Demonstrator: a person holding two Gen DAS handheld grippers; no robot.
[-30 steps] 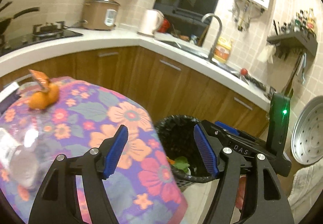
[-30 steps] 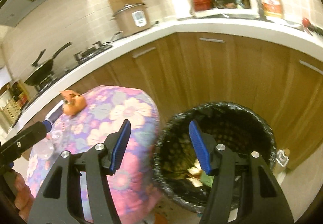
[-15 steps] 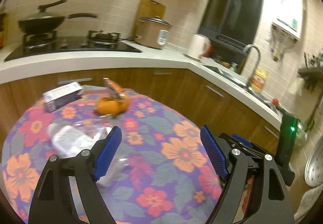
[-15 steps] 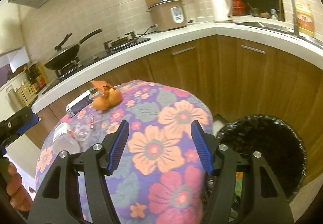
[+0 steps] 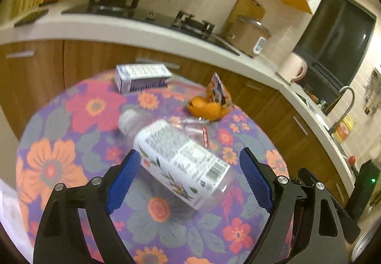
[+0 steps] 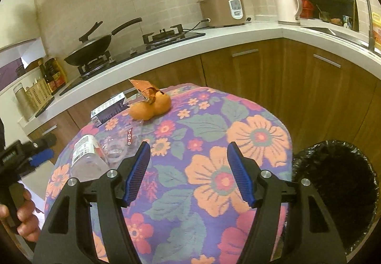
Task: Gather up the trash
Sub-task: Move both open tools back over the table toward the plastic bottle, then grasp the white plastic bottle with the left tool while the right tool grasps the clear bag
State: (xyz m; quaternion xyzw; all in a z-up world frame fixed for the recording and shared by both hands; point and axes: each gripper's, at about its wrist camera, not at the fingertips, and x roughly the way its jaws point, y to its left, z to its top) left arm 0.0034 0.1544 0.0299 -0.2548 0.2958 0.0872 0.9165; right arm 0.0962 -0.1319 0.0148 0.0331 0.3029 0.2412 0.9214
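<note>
Left gripper (image 5: pixel 188 180) released, jaws just been opening, spread wide over the floral surface (image 5: pixel 62 161). Clear plastic bottle (image 5: pixel 181 159) lying on its side between the blue pads in the left wrist view, white label up, cap end toward 11 o'clock, base toward 4 o'clock; left pad (image 5: pixel 122 180) just beside the label at 9 o'clock, right pad well apart from the base at 3 o'clock. Contact with the pads not seen; picture blurred. Beyond the bottle at 12 to 1 o'clock, crumpled clear wrapper (image 5: pixel 193 127), then orange peel (image 5: pixel 206 108) with a foil snack packet (image 5: pixel 219 91) standing on it. Small white and purple carton (image 5: pixel 141 78) at 11 o'clock near the far rim of the surface.

Right gripper (image 6: pixel 188 173) also released, jaws just been opening, nothing between them but the flowered cloth. From the right wrist view: bottle (image 6: pixel 84 157) at 9 to 10 o'clock, well apart from the left pad; wrapper (image 6: pixel 121 142) just beside it; peel (image 6: pixel 150 107) at 11 o'clock, farther off; carton (image 6: pixel 109 108) beyond at 10 o'clock. Bin (image 6: pixel 338 190) with black liner on the floor at 3 o'clock, beside the surface. Left gripper (image 6: pixel 35 157) at the 9 o'clock edge, a hand (image 6: pixel 26 218) on its handle.
</note>
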